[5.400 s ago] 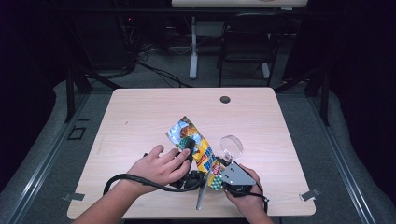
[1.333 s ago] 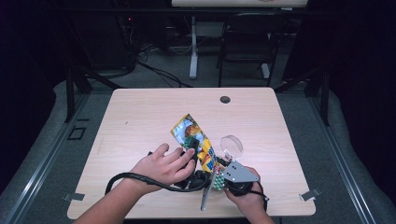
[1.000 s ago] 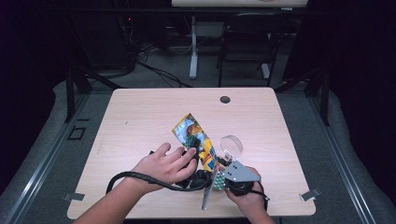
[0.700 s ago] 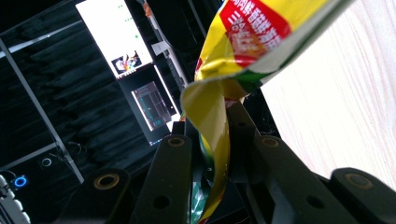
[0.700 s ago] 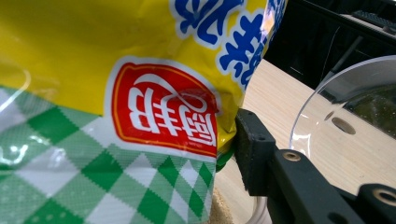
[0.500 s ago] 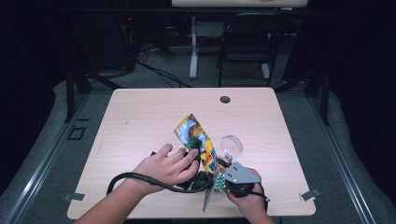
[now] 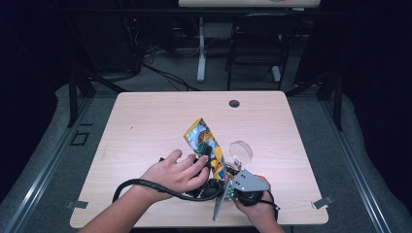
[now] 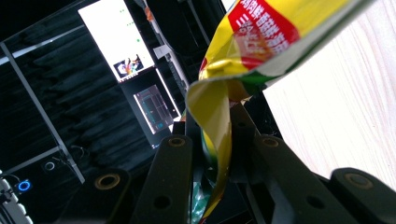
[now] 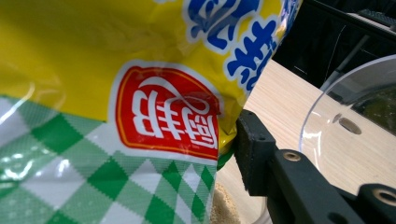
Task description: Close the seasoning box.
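From the high view, a yellow snack bag (image 7: pixel 206 145) is lying slantwise near the tabletop's (image 7: pixel 145 121) front middle, with the left gripper (image 7: pixel 206 158) and right gripper (image 7: pixel 228 182) meeting at its near end, beside a clear bowl (image 7: pixel 241 151). Along the left gripper view, the black jaws are pinching the bag's folded edge (image 8: pixel 219 140). Across the right gripper view, the bag (image 9: pixel 116 93) is covering one jaw, so I cannot tell that gripper's grip; the bowl (image 9: pixel 355 116) is sitting just beside it.

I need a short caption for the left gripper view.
Left gripper pinching the yellow snack bag by its edge, beside the wooden table.
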